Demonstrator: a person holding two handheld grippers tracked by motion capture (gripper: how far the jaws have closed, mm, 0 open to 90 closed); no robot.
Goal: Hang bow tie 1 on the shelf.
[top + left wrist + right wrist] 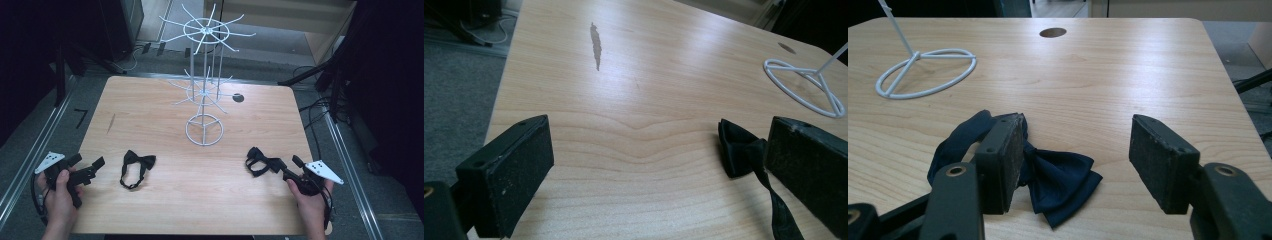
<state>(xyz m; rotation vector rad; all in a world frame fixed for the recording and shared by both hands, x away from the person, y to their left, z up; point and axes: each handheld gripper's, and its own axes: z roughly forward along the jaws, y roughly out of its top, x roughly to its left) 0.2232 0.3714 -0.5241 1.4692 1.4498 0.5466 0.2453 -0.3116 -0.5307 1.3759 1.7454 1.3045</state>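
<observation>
Each black claw (91, 169) (285, 167) carries scuffed flat pads, a grey three-cornered plate and a cable.

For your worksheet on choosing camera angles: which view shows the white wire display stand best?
The high view: it takes in the whole white wire stand, from ring base to both tiers of hooks. The left gripper view catches its ring base at the right edge; the right gripper view shows the base and the foot of the pole.

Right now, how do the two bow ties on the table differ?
The left bow tie lies clear of the left tongs, its strap looping toward the table's near edge; the right bow tie lies right at the open right tongs, its bow partly between the jaws, not gripped. The left bow tie lies spread out; the right bow tie looks more bunched. Both are dark and lie flat on the wooden table.
</observation>
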